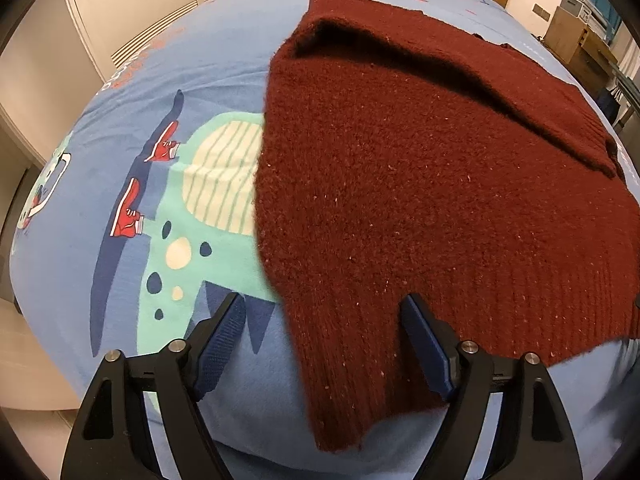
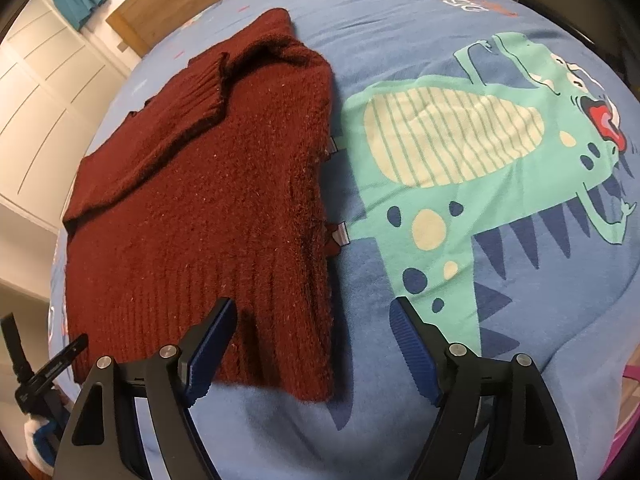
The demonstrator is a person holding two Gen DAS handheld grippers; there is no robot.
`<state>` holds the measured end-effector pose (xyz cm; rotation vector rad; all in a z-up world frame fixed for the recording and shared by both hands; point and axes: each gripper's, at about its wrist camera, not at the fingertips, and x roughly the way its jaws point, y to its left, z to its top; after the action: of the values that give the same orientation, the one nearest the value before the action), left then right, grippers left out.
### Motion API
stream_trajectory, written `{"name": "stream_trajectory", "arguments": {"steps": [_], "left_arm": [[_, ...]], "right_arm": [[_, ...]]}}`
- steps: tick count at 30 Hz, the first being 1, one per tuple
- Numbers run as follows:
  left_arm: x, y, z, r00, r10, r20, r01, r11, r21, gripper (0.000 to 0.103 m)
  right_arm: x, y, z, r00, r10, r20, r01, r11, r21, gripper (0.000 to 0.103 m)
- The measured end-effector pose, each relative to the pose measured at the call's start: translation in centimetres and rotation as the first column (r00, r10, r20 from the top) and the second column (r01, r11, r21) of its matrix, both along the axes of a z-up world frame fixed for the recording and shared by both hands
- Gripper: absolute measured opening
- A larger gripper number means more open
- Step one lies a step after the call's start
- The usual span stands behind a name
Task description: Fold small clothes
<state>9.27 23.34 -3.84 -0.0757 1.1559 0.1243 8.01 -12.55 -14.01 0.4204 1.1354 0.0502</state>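
Left wrist view: we see the maroon sweater (image 1: 420, 184) flat on the bed (image 1: 132, 92), sleeves folded in | left gripper (image 1: 324, 344) fingers spread over its hem corner, gripping nothing | right gripper (image 2: 312, 344) likewise spread | we judge the lengthwise fold remains.

A dark maroon ribbed-knit sweater (image 1: 420, 184) flecked with pale specks was seen on a blue bedsheet (image 2: 400, 16) printed with a mint-green, cream-striped dinosaur (image 2: 460, 152).
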Motion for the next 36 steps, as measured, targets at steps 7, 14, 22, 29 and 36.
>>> {"name": "stream_trajectory", "arguments": {"steps": [7,14,22,29,36], "left_arm": [[0.3,0.5,-0.1,1.0,0.012,0.001,-0.012,0.999,-0.034,0.081],[-0.7,1.9,0.4,0.999,0.035,0.008,-0.034,0.993,-0.117,0.081],[-1.6,2.8,0.8,1.0,0.028,0.015,-0.023,0.966,-0.258,0.081],[-2.5,4.2,0.6,0.999,0.045,0.021,-0.03,0.888,-0.459,0.08],[-2.7,6.4,-0.1,0.997,0.075,0.018,-0.044,0.747,-0.664,0.08]], "right_arm": [[0.4,-0.2,0.0,1.0,0.005,0.005,-0.005,1.0,0.01,0.08],[-0.2,-1.2,0.3,1.0,-0.014,0.013,0.014,1.0,0.018,0.08],[-0.6,-0.7,0.1,1.0,0.02,0.006,-0.02,0.997,0.068,0.082],[0.0,0.7,-0.2,0.996,0.085,0.013,-0.086,0.989,0.122,0.084],[0.9,0.7,-0.4,0.989,0.149,0.019,-0.15,0.97,0.194,0.084]]}}
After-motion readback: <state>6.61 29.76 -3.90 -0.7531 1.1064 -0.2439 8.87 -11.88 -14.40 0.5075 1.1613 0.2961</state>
